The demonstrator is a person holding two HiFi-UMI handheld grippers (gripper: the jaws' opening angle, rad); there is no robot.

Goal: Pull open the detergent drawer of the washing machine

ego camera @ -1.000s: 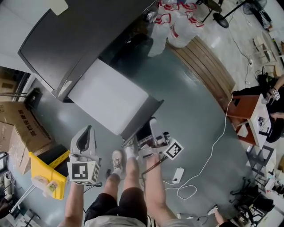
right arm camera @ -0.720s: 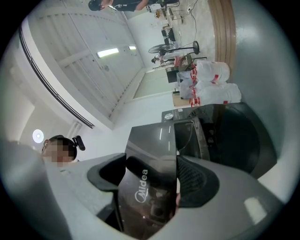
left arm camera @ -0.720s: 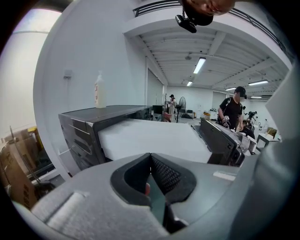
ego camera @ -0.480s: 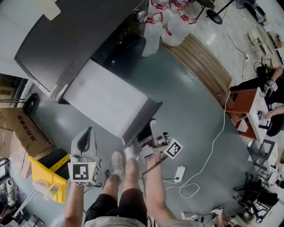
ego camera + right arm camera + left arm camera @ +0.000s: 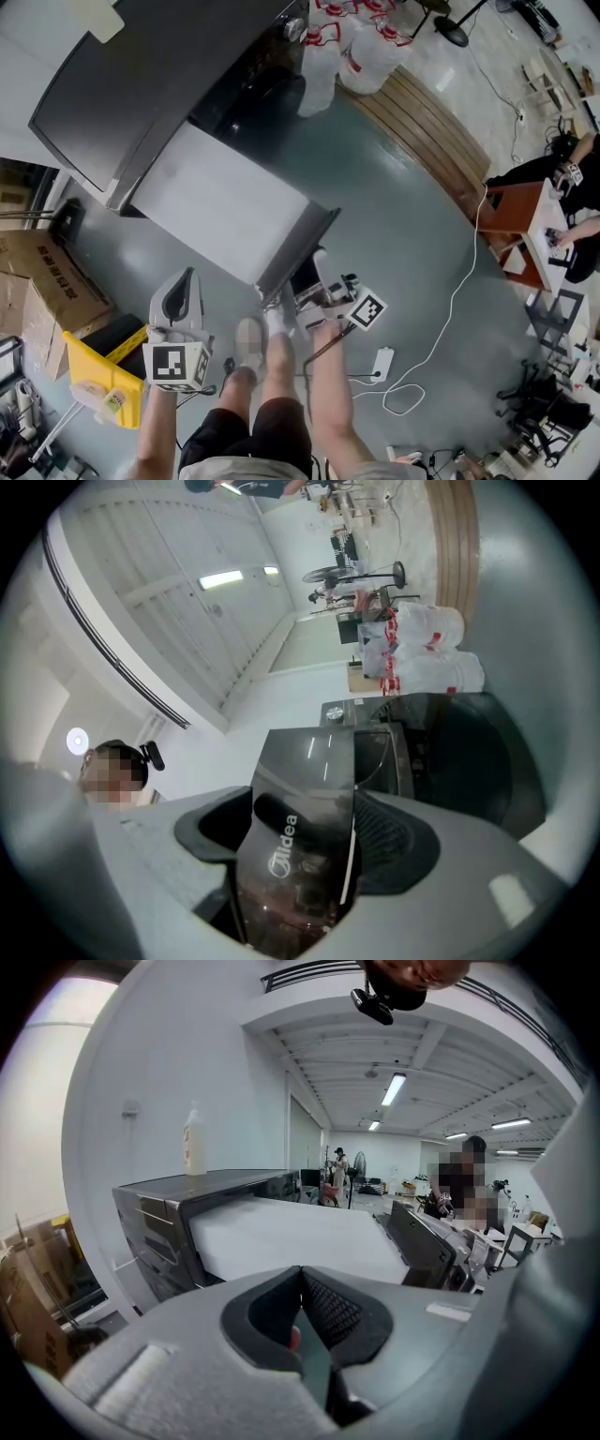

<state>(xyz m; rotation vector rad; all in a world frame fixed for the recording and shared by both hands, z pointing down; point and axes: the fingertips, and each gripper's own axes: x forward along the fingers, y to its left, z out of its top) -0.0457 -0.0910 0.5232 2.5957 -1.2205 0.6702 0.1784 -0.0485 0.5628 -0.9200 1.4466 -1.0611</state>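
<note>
The dark grey washing machine [image 5: 141, 84] lies at the upper left of the head view. Its detergent drawer [image 5: 220, 202], a long white box, sticks far out toward me. My right gripper [image 5: 314, 292] is shut on the drawer's dark front panel [image 5: 302, 246]. The right gripper view has that glossy panel [image 5: 300, 817], with its brand print, clamped between both pads of the right gripper [image 5: 300, 855]. My left gripper [image 5: 178, 302] hangs apart to the left of the drawer, shut and holding nothing. The left gripper view shows the left gripper [image 5: 302, 1321] with its pads together, and the drawer [image 5: 291, 1237] ahead.
A white bottle [image 5: 194, 1140] stands on the machine's top. White bags [image 5: 352, 47] and a wooden platform [image 5: 431, 141] lie to the right of the machine. A yellow bin [image 5: 98, 375] and cardboard boxes [image 5: 42, 272] are at the left. A power strip [image 5: 380, 366] with a white cable lies by my feet.
The machine has shifted slightly up and left in the head view, and the white drawer looks a little longer. My right gripper keeps its hold on the panel. The left gripper has not moved.
</note>
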